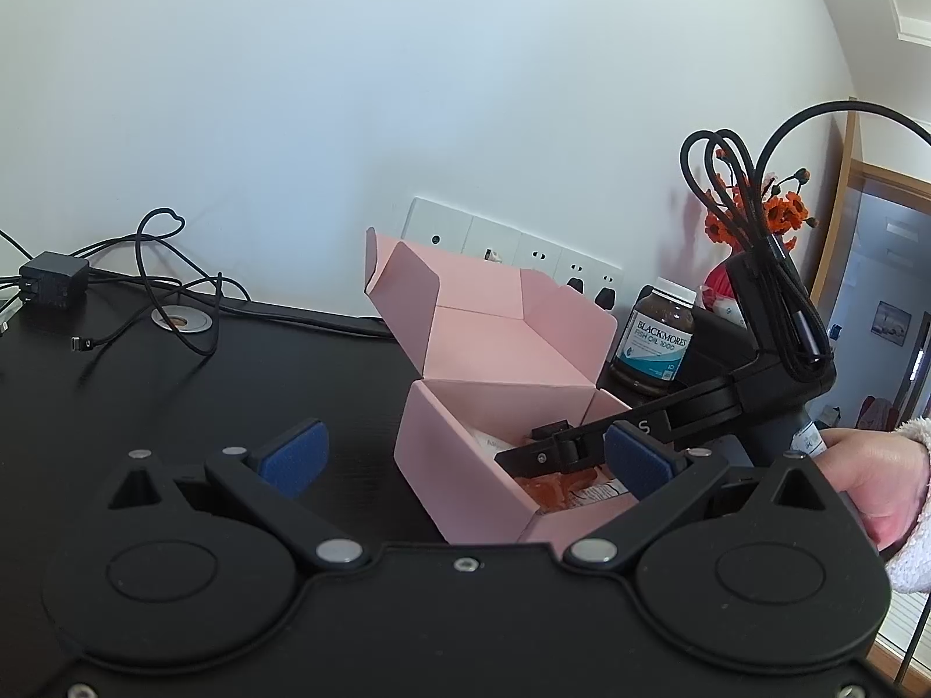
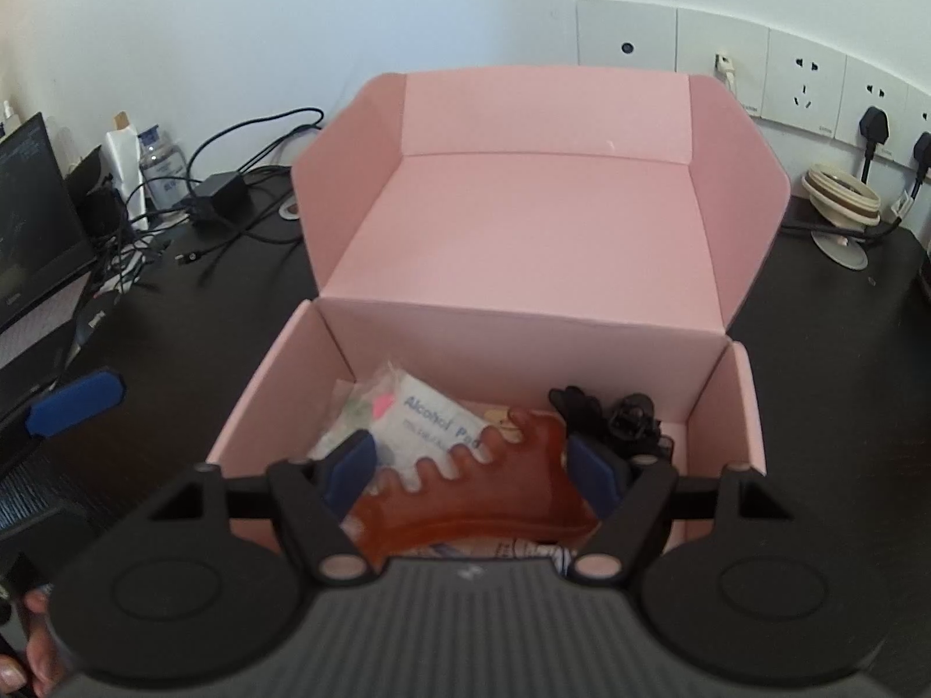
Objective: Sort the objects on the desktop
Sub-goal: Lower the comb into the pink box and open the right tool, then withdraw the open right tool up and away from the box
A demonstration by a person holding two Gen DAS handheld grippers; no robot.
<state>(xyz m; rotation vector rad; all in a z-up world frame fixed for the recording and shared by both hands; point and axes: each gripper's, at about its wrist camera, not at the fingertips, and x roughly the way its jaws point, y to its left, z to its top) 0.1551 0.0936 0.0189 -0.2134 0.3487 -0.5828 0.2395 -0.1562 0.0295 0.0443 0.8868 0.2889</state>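
Observation:
An open pink cardboard box stands on the black desk, lid tilted back; it also shows in the left wrist view. Inside lie an amber comb, an alcohol pad packet and a black tangled item. My right gripper is open over the box's front, its blue pads either side of the comb, not pressing it. It shows reaching into the box in the left wrist view. My left gripper is open and empty, just left of the box.
A Blackmores fish oil bottle and a red vase of orange flowers stand behind the box. A black charger with loose cables lies far left. Wall sockets, a monitor and a small fan surround the desk.

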